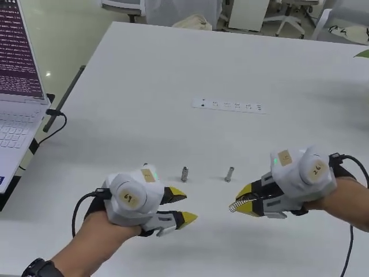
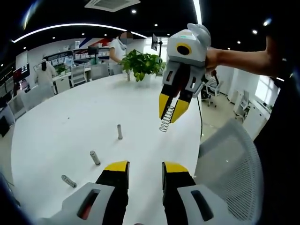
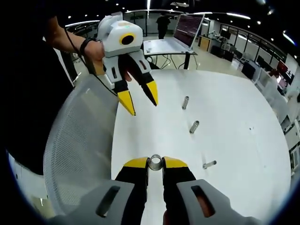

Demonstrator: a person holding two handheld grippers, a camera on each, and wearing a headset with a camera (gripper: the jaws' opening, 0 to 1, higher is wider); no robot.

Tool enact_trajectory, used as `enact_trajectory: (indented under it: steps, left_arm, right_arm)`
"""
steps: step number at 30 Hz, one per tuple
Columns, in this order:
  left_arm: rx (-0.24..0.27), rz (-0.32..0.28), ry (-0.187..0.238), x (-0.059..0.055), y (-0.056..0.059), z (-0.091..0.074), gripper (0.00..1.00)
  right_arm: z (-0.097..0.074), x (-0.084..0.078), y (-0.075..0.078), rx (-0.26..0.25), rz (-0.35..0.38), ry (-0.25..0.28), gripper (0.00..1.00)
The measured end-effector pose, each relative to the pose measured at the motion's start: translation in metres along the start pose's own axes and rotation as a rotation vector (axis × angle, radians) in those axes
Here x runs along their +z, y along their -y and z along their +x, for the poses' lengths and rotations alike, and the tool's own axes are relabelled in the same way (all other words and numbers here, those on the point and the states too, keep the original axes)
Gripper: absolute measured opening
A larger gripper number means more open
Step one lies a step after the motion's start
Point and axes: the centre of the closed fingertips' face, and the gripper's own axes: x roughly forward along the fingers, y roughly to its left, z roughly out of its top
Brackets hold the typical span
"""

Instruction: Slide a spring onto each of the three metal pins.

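**Spring pinched in right tool, pins mid-bench**

Far left on the smooth white bench (image 1: 173, 69): open laptop (image 1: 14, 86), screen lit with text, black cable (image 1: 55, 124) trailing beside it. Near left: left tool (image 1: 187, 206), rounded white body, yellow-tipped black jaws spread apart, empty. Just beyond those jaws, mid-bench: short grey metal pins (image 1: 184, 173) in a row, cylindrical, apart from each other. Two plain in the head view, the leftmost partly hidden behind the left tool's body. All three clear in the left gripper view. Farther back: flat white power strip (image 1: 228, 106), well apart from the pins. Near right: right tool (image 1: 245, 200), jaws pressed onto a thin coiled wire spring (image 1: 235, 205). Coil poking leftward past the yellow tips, held above the bench, near the rightmost pin. Bare bench between spring and pins. Grey mesh chair back (image 3: 79, 140) at the near bench edge.
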Motion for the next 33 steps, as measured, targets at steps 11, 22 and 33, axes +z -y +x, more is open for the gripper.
enact_trajectory:
  steps: [11, 22, 33]
  left_arm:
    - [0.086, -0.049, 0.009, -0.011, -0.024, -0.022, 0.26]
    - [0.149, -0.085, 0.017, -0.019, -0.037, -0.040, 0.30]
    - [0.196, -0.115, 0.023, -0.028, -0.045, -0.055, 0.34]
  right_arm:
    - [-0.008, -0.015, 0.029, -0.053, 0.045, -0.019, 0.09]
    - [-0.008, -0.028, 0.048, -0.079, 0.065, -0.050, 0.09]
    - [-0.006, -0.037, 0.076, -0.133, 0.096, -0.071, 0.09]
